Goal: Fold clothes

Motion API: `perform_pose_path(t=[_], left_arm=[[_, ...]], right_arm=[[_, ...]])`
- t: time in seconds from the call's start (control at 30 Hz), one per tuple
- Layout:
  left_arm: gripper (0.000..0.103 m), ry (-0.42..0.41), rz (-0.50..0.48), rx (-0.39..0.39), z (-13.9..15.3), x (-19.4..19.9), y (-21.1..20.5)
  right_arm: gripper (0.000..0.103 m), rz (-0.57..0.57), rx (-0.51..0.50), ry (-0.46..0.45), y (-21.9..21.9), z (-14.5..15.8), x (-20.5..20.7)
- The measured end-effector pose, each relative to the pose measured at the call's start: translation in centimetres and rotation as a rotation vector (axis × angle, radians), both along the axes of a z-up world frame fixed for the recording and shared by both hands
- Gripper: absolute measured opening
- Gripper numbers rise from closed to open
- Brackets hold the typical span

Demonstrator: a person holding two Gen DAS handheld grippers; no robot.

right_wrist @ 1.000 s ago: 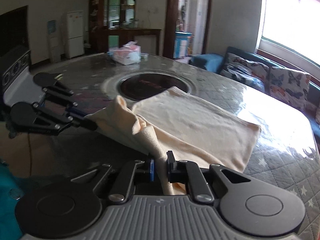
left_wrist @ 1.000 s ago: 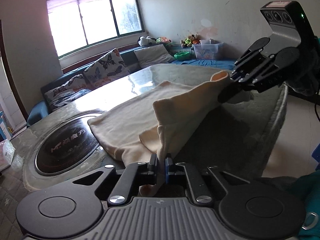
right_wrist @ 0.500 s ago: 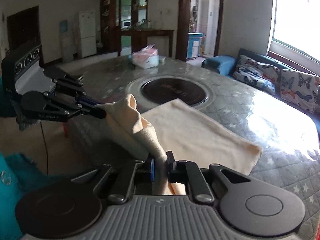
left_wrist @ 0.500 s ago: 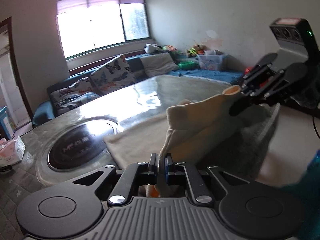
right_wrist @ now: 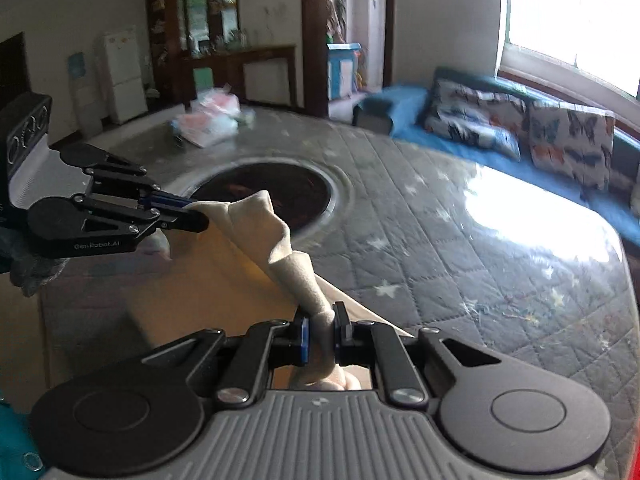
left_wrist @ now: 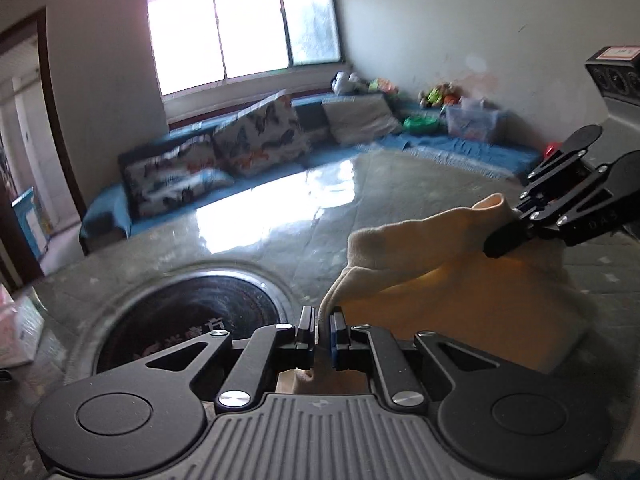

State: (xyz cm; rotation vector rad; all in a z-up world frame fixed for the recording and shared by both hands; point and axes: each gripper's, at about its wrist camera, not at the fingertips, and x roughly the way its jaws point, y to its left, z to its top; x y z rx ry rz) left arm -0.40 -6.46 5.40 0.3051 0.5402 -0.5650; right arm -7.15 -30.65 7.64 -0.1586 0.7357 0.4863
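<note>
A cream cloth hangs lifted above the table, its top edge stretched between my two grippers. In the left wrist view my left gripper is shut on one corner, and my right gripper pinches the other corner at the right. In the right wrist view the cloth runs from my right gripper, shut on it, up to my left gripper at the left. The lower part of the cloth drapes down below both grippers and is partly hidden behind them.
A large table with a grey quilted cover holds a round black inset near its middle. A pink and white bag lies at its far side. A blue sofa with butterfly cushions stands under the window.
Both grippers have risen and moved forward over the table with the cloth. The flat part that lay on the table has come up, and the cloth now hangs between them.
</note>
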Motion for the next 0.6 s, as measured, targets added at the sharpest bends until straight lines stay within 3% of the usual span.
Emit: perform_pose_path(t=[0.17, 0.23, 0.33, 0.4, 0.6], left_arm=[[0.008, 0.071, 0.035, 0.013, -2.8, 3.5, -0.9], [0.010, 0.088, 0.046, 0.028, -3.7, 4.1, -1.1], [0.014, 0.109, 0.051, 0.023, -4.1, 4.5, -1.0], [0.019, 0.115, 0.065, 0.019, -3.9, 4.7, -0.9], [0.026, 0.143, 0.093, -0.016, -3.1, 5.4, -0.7]], right_arm=[[0.012, -0.113, 0.019, 0.063, -1.0, -3.5, 4.1], [0.020, -0.172, 0.040, 0.073, -1.7, -4.7, 4.9], [0.024, -0.243, 0.074, 0.064, -2.7, -5.4, 5.2], [0.030, -0.264, 0.073, 0.040, -3.0, -5.3, 5.0], [0.033, -0.226, 0.089, -0.007, -1.8, -3.7, 3.1]])
